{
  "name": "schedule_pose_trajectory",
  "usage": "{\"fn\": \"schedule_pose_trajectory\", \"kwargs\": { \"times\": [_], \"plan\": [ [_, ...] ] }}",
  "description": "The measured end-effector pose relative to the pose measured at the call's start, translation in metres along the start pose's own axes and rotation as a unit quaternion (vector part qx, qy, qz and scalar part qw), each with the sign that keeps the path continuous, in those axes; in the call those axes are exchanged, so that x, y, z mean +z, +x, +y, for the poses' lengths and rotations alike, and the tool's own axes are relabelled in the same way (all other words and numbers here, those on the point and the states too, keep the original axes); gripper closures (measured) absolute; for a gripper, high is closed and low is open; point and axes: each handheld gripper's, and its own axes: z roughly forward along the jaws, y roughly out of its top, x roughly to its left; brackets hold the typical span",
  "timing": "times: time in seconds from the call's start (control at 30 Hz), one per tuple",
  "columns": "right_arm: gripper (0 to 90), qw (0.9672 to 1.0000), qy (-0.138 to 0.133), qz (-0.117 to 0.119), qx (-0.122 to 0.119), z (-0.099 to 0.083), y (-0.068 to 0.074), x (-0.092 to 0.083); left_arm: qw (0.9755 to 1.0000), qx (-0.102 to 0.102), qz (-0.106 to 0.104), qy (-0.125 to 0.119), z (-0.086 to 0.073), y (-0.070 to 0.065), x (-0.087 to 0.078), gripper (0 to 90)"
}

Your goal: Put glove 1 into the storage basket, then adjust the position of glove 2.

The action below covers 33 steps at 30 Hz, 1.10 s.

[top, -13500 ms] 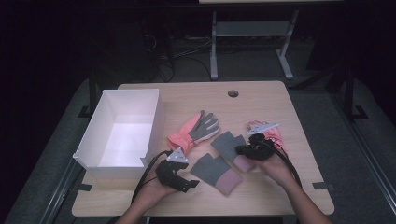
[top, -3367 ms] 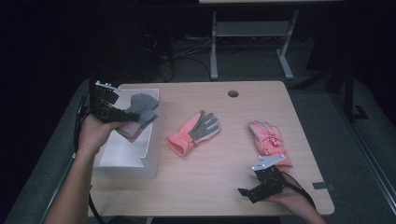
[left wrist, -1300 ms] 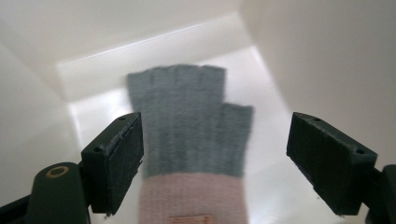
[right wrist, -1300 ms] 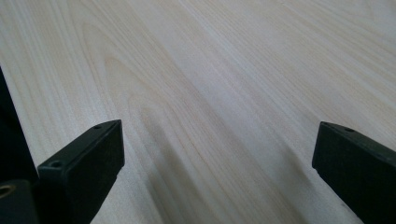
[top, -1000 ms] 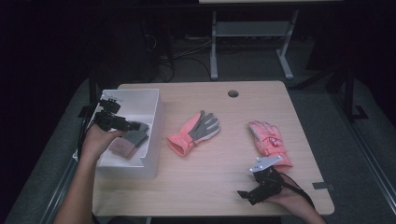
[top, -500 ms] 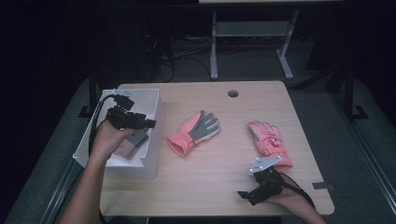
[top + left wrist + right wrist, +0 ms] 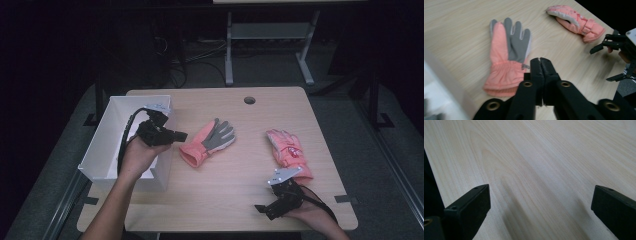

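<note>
While the left claw (image 7: 539,60) has just pinched shut empty, a padded coral glove (image 7: 507,61) lies flat, palm grey.

Pink-and-grey glove (image 7: 209,142) palm-up mid-table, fingers pointing away; second pink glove (image 7: 287,150) well apart, lying to its right.
</note>
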Motion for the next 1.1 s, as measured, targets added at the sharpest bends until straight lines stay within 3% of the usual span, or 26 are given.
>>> {"fn": "schedule_pose_trajectory", "kwargs": {
  "times": [0.37, 0.53, 0.87, 1.1],
  "plan": [
    [2.1, 1.0000, 0.001, 0.004, -0.006, 0.000, 0.000, 0.001, 0.9996, 0.020, -0.019, -0.001, 0.007, -0.035, 0.039, 89.7],
    [2.1, 1.0000, 0.002, 0.006, -0.006, -0.001, 0.000, 0.001, 0.9993, 0.033, -0.016, 0.009, 0.006, -0.040, 0.066, 89.7],
    [2.2, 0.9999, 0.003, 0.006, -0.011, -0.001, -0.001, 0.002, 0.9982, 0.040, 0.034, 0.028, 0.003, -0.024, 0.107, 89.7],
    [2.2, 0.9999, 0.009, 0.005, -0.011, -0.001, 0.000, 0.003, 0.9967, 0.025, 0.070, 0.033, 0.001, -0.002, 0.123, 89.7]
  ]
}}
